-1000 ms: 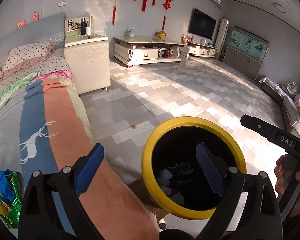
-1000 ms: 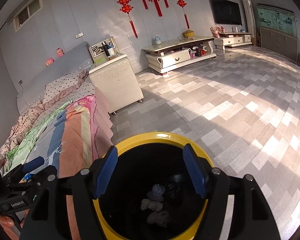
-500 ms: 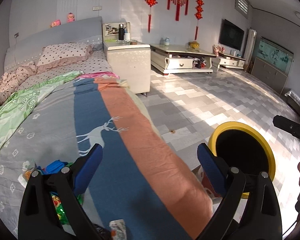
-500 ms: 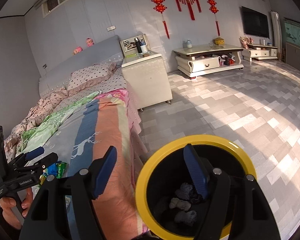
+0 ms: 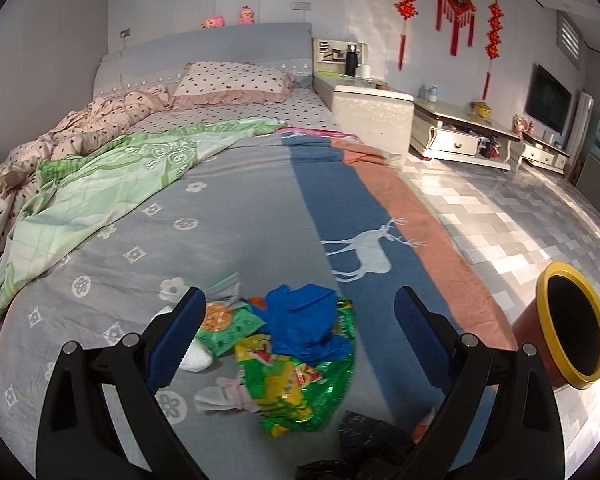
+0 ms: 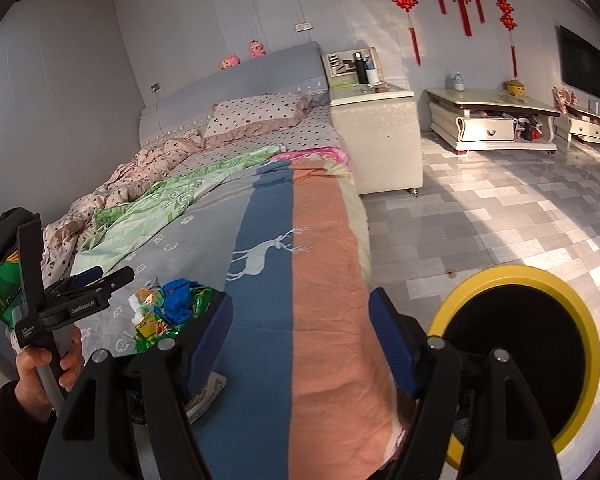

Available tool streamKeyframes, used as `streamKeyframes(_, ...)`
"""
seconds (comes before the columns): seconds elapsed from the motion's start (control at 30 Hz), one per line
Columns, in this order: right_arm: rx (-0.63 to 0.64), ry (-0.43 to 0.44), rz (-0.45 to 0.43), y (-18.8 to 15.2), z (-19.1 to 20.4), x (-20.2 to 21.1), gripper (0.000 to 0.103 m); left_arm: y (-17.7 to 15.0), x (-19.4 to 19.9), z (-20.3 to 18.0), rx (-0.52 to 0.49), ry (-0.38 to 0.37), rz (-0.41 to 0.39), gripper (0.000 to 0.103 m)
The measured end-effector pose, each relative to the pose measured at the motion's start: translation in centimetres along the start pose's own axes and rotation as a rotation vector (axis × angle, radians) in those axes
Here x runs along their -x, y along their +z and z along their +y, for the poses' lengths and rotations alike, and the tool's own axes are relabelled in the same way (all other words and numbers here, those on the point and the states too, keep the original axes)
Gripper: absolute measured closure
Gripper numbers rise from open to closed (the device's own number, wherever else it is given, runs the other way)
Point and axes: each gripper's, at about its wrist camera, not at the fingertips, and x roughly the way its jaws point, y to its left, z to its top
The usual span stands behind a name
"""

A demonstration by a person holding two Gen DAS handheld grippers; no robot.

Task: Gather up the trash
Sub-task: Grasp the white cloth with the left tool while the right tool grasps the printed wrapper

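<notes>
Bedroom, grey patterned bedspread (image 5: pixel 228 216) | I am hovering the left gripper (image 5: pixel 296 320), jaws spread wide and empty, directly over the snack-wrapper pile (image 5: pixel 296 352) | right gripper (image 6: pixel 300 332), also wide open and empty, is sitting nearer the yellow-rimmed bin (image 6: pixel 516 356)

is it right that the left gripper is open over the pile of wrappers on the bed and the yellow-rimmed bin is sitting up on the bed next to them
Not quite. The yellow-rimmed bin stands on the tiled floor beside the bed, not on it; the right wrist view shows this plainly. The rest holds: the left gripper is open over the pile of wrappers on the bed.
</notes>
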Motion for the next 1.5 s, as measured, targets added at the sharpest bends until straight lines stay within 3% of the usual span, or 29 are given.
streamKeyframes(0.4, 0.082, 0.098, 0.218, -4.8, 7.0, -7.9, 0.036, -3.4, -4.4, 10.4, 0.161, 0.151, 0.085, 0.012)
streamKeyframes(0.6, 0.095, 0.111, 0.304, -6.5, 8.2, -10.7, 0.036, -4.6, -7.0, 13.5, 0.263, 0.168, 0.150, 0.012)
streamKeyframes(0.87, 0.090, 0.126, 0.380, -8.1, 8.3, -13.0, 0.040, -5.6, -10.2, 14.5, 0.283, 0.141, 0.167, 0.013)
streamKeyframes(1.1, 0.078, 0.143, 0.434, -9.0, 8.0, -14.4, 0.050, -6.7, -12.6, 13.9, 0.300, 0.072, 0.208, 0.034)
streamKeyframes(1.23, 0.091, 0.146, 0.439, -9.4, 8.2, -14.7, 0.070, -8.1, -13.7, 12.8, 0.289, 0.029, 0.242, 0.061)
streamKeyframes(1.3, 0.087, 0.156, 0.444, -9.4, 8.2, -14.9, 0.074, -8.1, -13.5, 12.8, 0.296, 0.020, 0.224, 0.067)
streamKeyframes(1.5, 0.084, 0.178, 0.407, -9.1, 8.4, -14.4, 0.076, -7.6, -12.2, 13.4, 0.309, -0.005, 0.196, 0.069)
